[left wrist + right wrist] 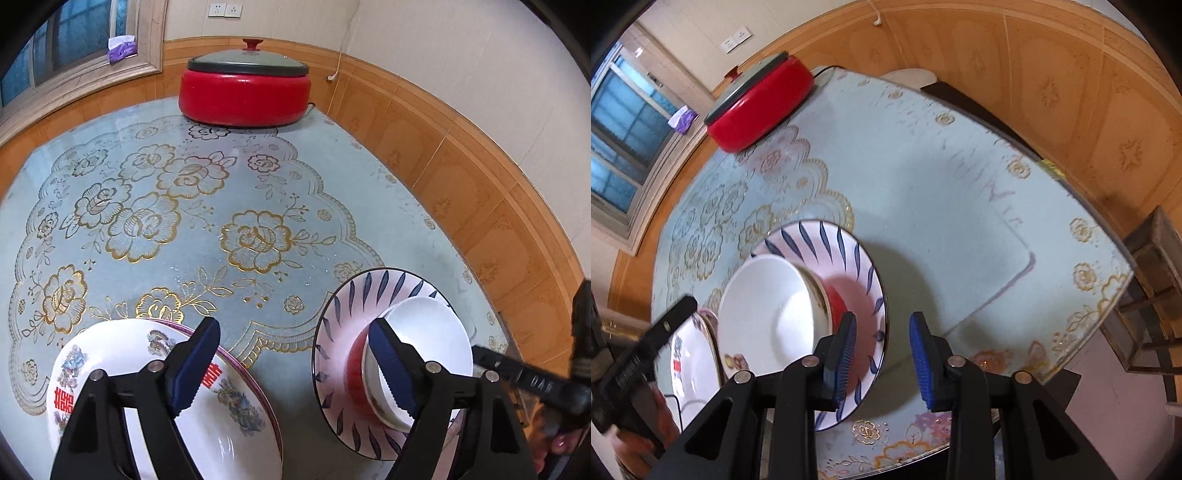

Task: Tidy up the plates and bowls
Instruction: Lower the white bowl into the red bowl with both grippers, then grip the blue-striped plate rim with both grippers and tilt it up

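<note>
Two spread left fingers [391, 369] over stacked plates [221, 406], right fingers [846, 354] parted, stool [1152, 291] in right view only

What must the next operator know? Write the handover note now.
Left gripper: open, holding nothing, above the gap between the two piles.
Right gripper: open, holding nothing, over the near edge of the striped plate.
Things: the white bowl with a red outside sits on the striped plate; the decorated plate lies on another plate beside it.
Done: two piles stand on the table.
Left: probably merging the piles; neither is gripped yet.
</note>
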